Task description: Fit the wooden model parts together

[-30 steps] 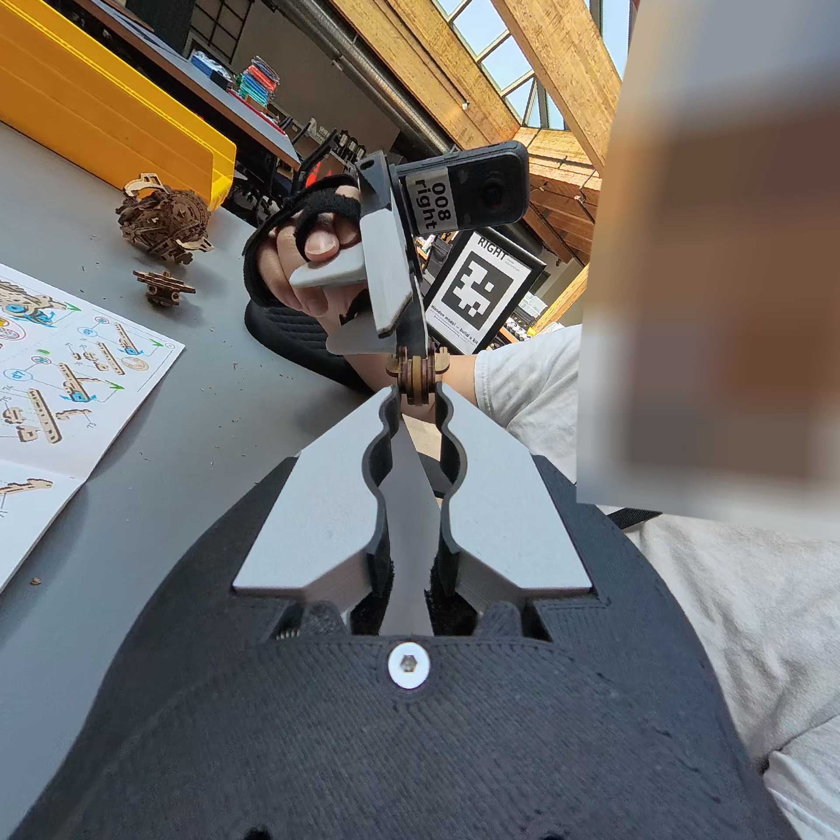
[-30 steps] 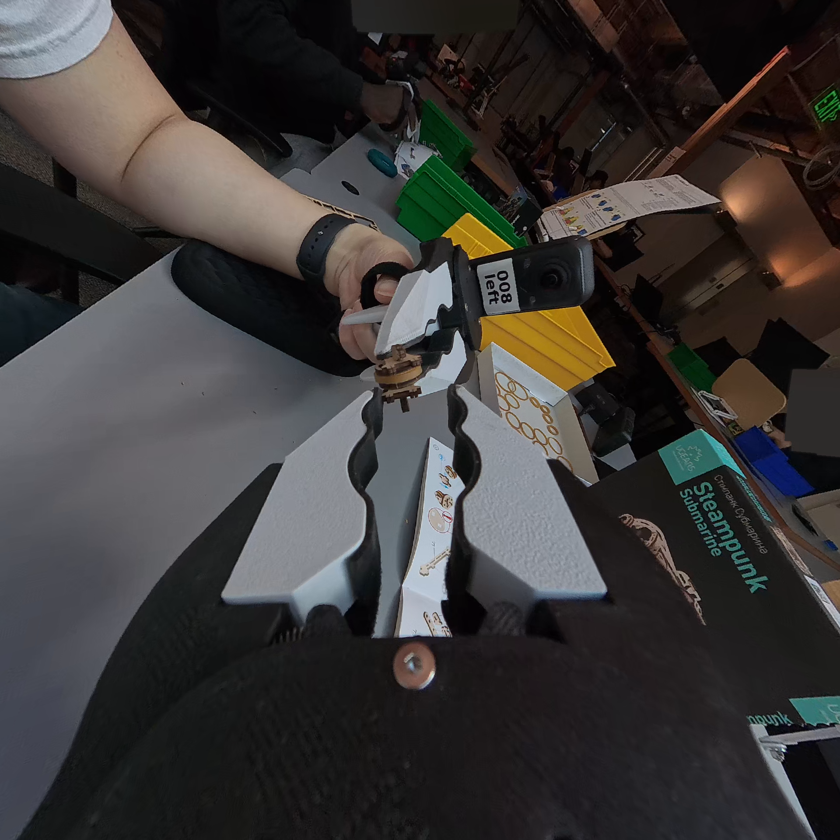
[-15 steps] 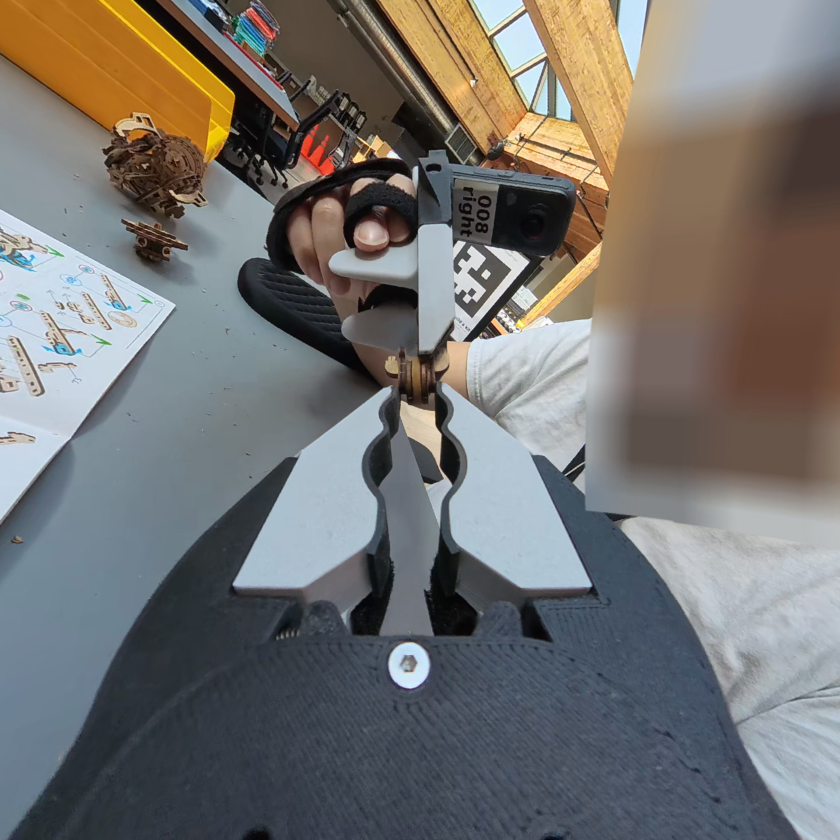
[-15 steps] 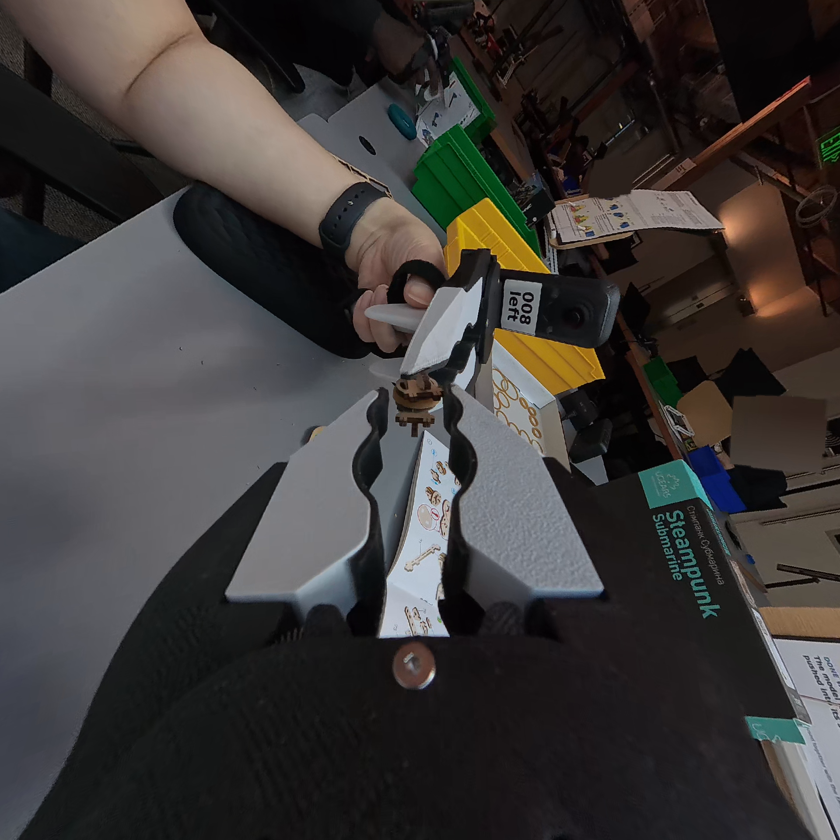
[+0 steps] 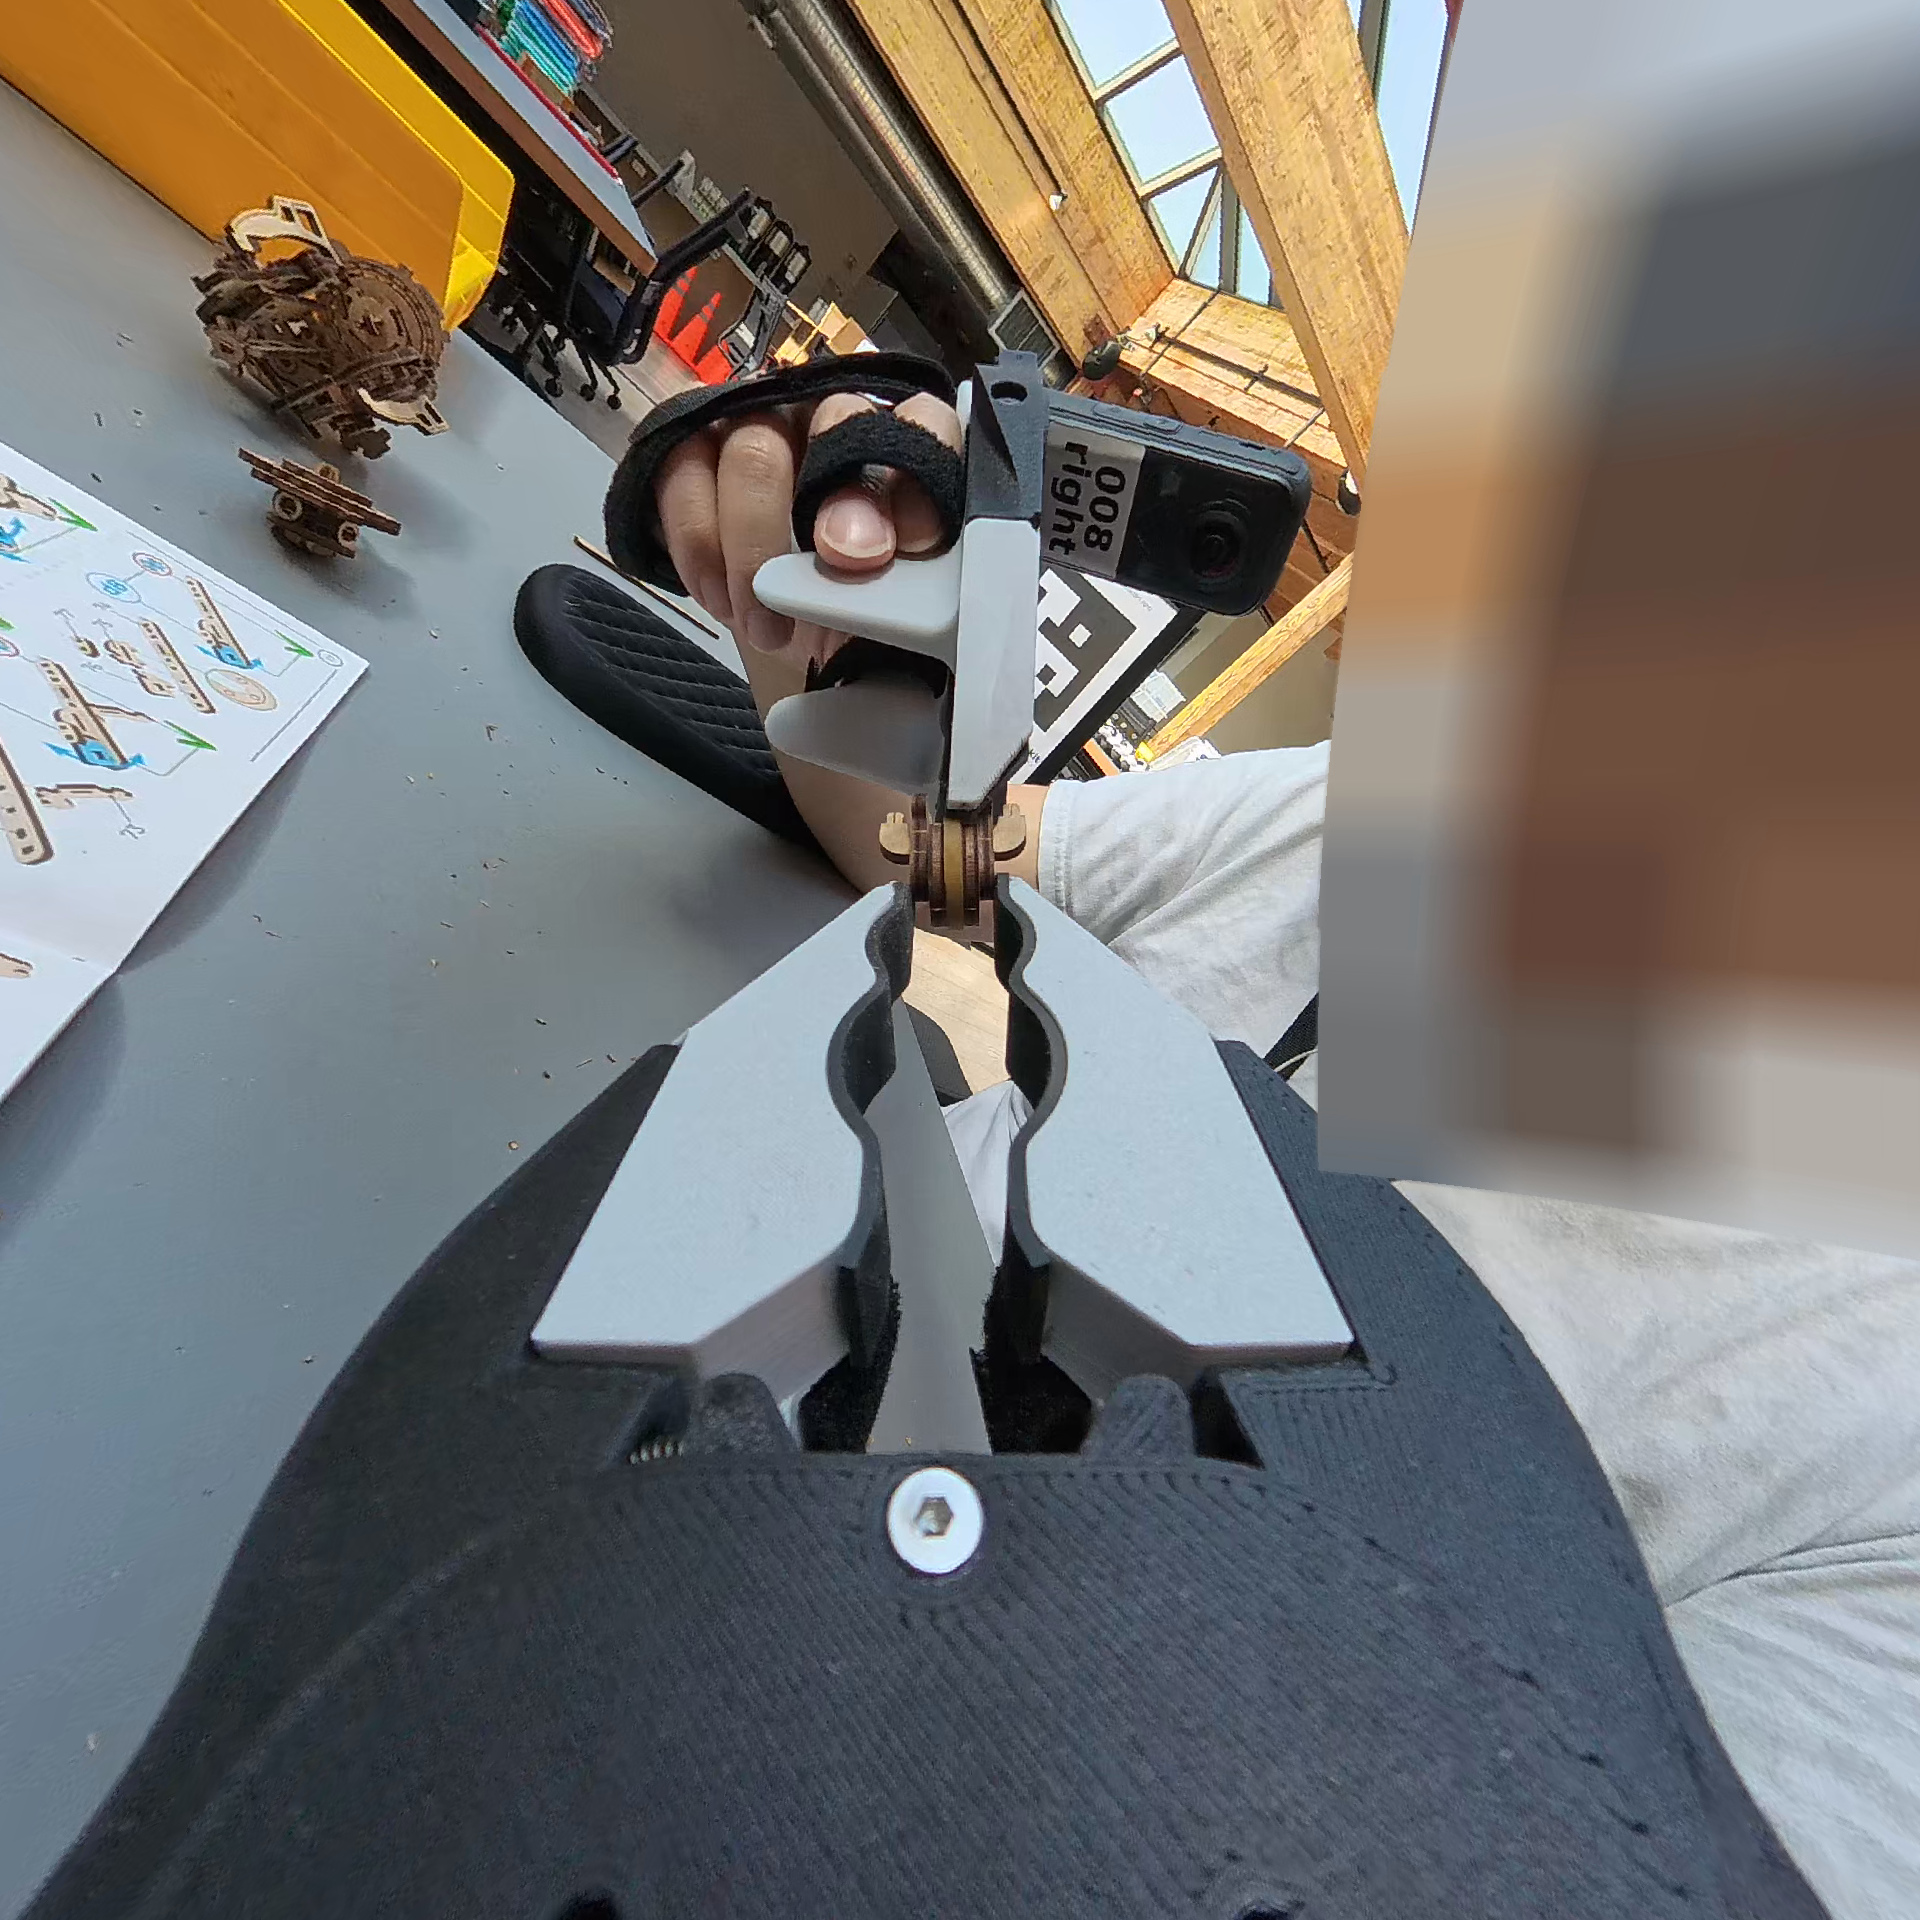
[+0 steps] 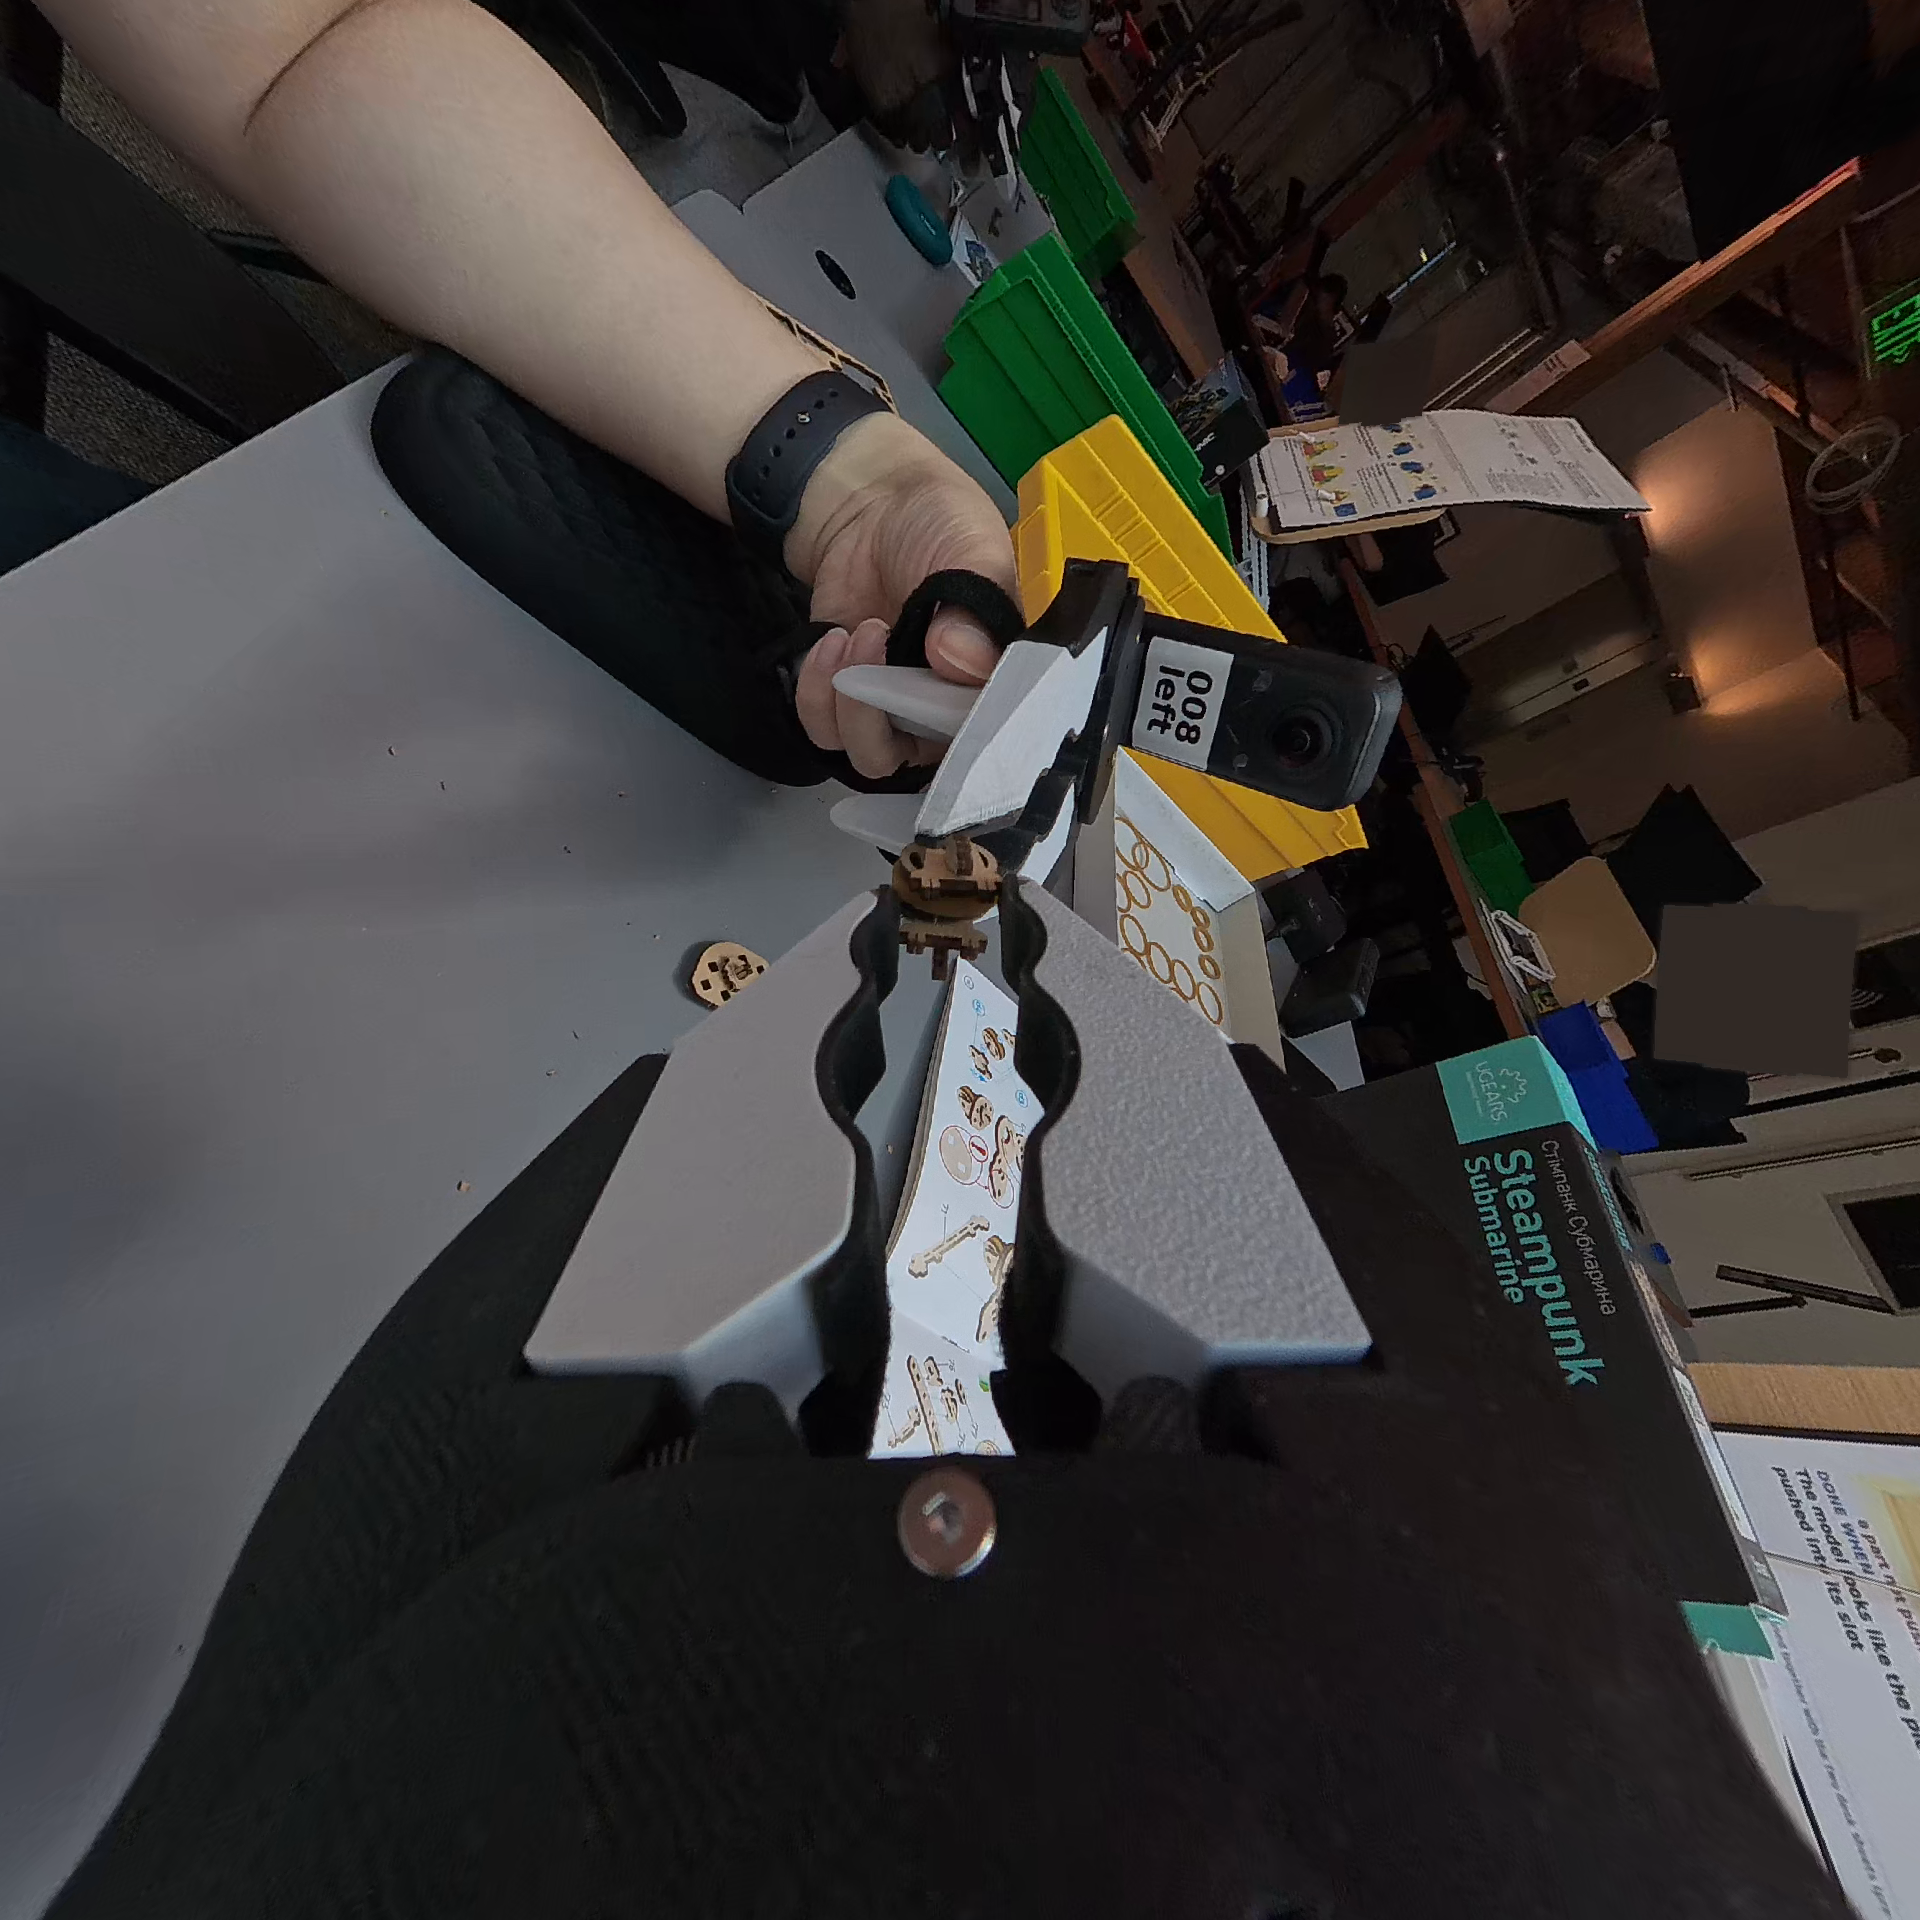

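Note:
A small wooden assembly (image 5: 948, 864) of stacked discs on a cross-shaped peg is held in the air between both grippers. My left gripper (image 5: 951, 912) is shut on its sides from below. My right gripper (image 5: 968, 802) comes from above and pinches its top edge. In the right wrist view, the same assembly (image 6: 940, 888) sits between the right gripper's (image 6: 940, 914) tips, and the left gripper (image 6: 971, 829) meets it from above. A loose wooden disc (image 6: 727, 971) lies on the grey table (image 6: 312, 831).
A partly built wooden model (image 5: 317, 332) and a small wooden sub-part (image 5: 317, 509) lie by the yellow bin (image 5: 260, 135). An instruction sheet (image 5: 135, 707) lies at the left. A black wrist rest (image 5: 665, 675), a black model box (image 6: 1538, 1247) and green bins (image 6: 1060, 343) are nearby. My two grippers' fingertips are within a few centimetres of each other.
Both grippers have kept hold of the wooden assembly and turned together. The right gripper now stands more upright above it. The loose disc on the table has come into the right wrist view.

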### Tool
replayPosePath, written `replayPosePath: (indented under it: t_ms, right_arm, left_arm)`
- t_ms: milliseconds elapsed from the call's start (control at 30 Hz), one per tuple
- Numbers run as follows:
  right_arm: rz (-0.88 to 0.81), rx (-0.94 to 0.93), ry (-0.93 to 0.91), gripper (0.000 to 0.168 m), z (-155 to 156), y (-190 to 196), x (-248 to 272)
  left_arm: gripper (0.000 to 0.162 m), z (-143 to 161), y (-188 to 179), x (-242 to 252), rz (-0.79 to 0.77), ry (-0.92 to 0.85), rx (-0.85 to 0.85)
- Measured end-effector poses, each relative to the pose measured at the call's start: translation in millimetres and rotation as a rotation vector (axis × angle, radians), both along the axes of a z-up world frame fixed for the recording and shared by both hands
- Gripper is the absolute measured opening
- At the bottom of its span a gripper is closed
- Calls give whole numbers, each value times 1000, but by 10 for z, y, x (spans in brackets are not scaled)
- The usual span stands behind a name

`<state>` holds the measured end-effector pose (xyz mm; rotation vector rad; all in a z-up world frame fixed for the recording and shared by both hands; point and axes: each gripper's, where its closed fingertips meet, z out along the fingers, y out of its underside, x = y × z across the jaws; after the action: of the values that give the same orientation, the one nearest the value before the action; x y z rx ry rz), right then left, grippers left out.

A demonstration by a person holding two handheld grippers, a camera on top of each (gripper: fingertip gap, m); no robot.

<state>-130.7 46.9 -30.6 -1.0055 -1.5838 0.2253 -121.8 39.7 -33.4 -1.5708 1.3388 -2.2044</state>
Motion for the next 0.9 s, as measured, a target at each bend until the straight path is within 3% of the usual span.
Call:
replayPosePath:
  t_ms: [633, 767, 900]
  right_arm:
    - [-6, -16, 54, 22, 28, 51, 2]
    - [-52, -62, 136, 25, 135, 186, 135]
    - [-199, -133, 292, 25, 297, 524, 430]
  left_arm:
    - [13, 25, 54, -12, 39, 4, 20]
    - [13, 65, 313, -118, 199, 12, 129]
    - [13, 96, 825, -307, 512, 10, 377]
